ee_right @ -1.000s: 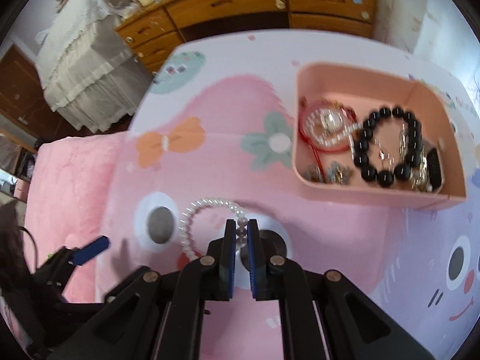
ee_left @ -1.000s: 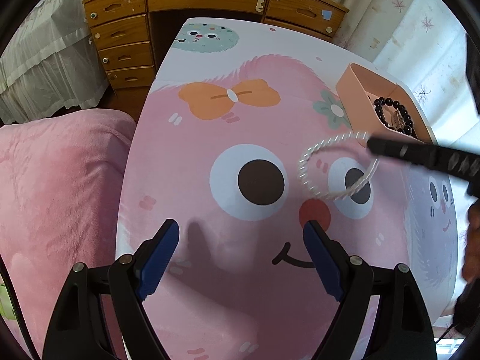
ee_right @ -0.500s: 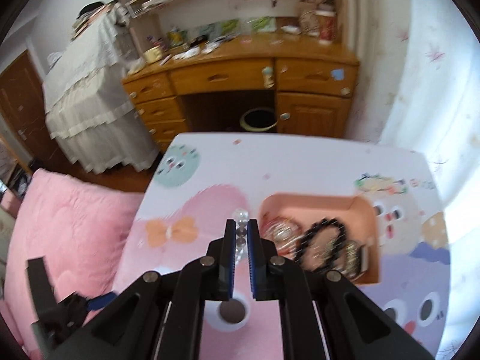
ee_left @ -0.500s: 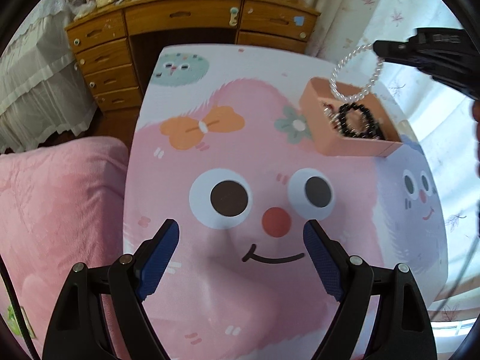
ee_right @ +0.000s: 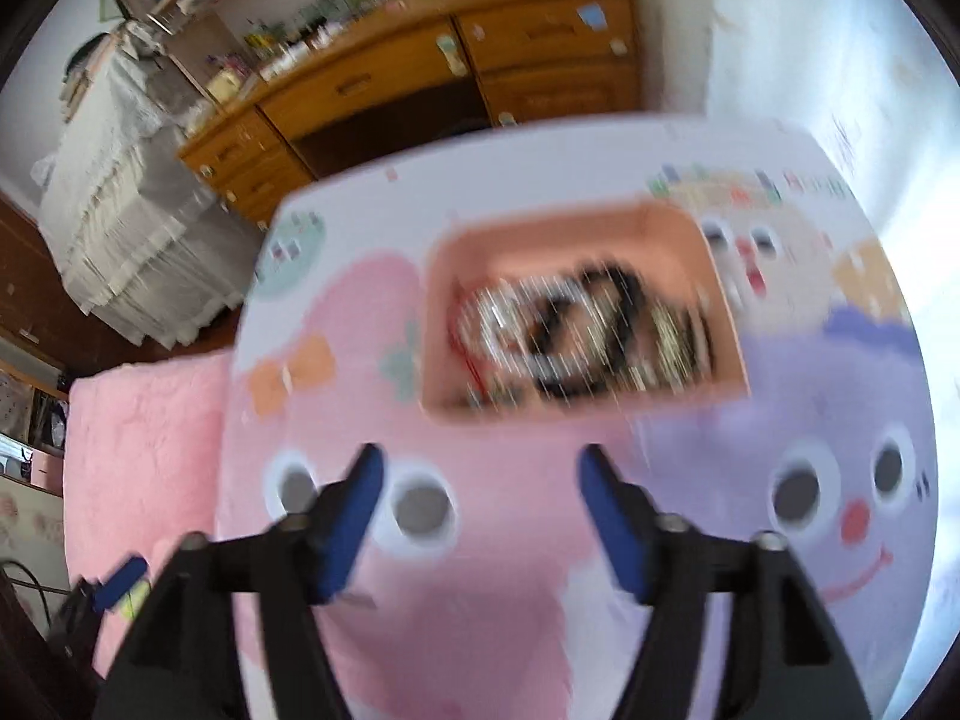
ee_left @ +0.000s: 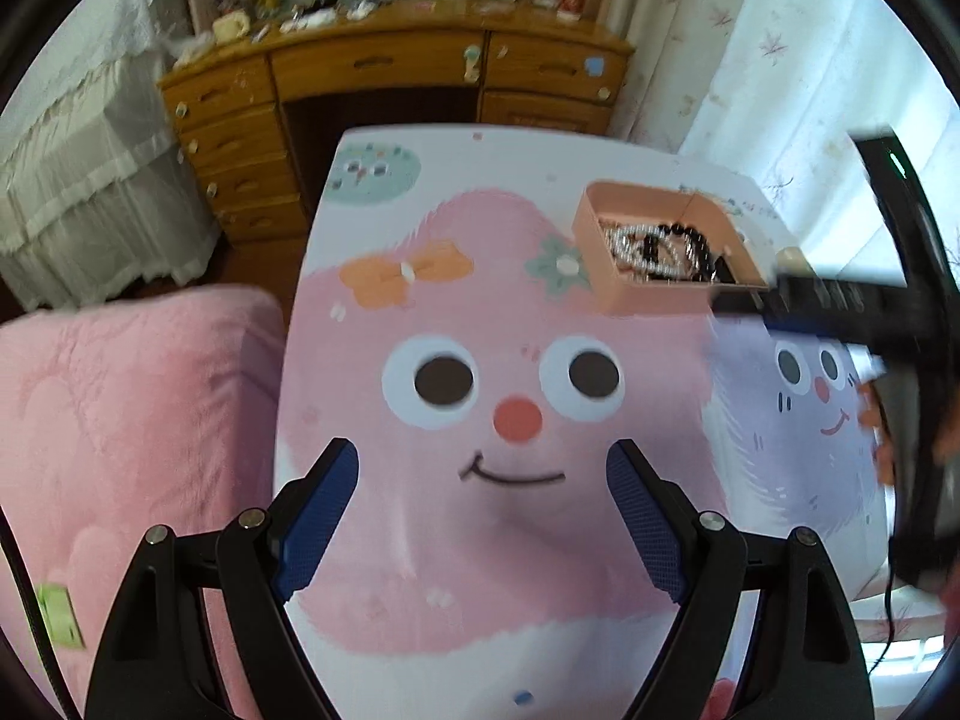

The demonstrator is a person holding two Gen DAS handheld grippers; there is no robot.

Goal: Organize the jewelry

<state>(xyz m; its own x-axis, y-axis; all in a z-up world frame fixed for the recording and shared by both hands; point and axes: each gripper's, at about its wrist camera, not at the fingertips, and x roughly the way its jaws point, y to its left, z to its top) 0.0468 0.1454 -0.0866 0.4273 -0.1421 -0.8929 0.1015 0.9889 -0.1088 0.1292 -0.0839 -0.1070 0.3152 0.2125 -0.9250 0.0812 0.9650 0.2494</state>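
A pink jewelry box (ee_left: 636,294) stands on the cartoon-print table at the far right; it also shows in the right wrist view (ee_right: 456,252). Inside lie a white pearl bracelet (ee_left: 624,243), a black bead bracelet (ee_left: 690,240) and other pieces, blurred in the right wrist view (ee_right: 576,330). My left gripper (ee_left: 483,516) is open and empty above the table's near part. My right gripper (ee_right: 480,516) is open and empty, a little short of the box; from the left wrist view it (ee_left: 798,300) reaches in just right of the box.
A wooden desk with drawers (ee_left: 384,78) stands beyond the table's far edge. A pink plush cushion (ee_left: 132,420) lies left of the table. A bed with white lace cover (ee_left: 78,180) is at far left. Curtains (ee_left: 780,60) hang at right.
My right gripper carried the pearl bracelet up over the box and has opened; the bracelet now lies in the box. My left gripper stayed open and pulled back a little.
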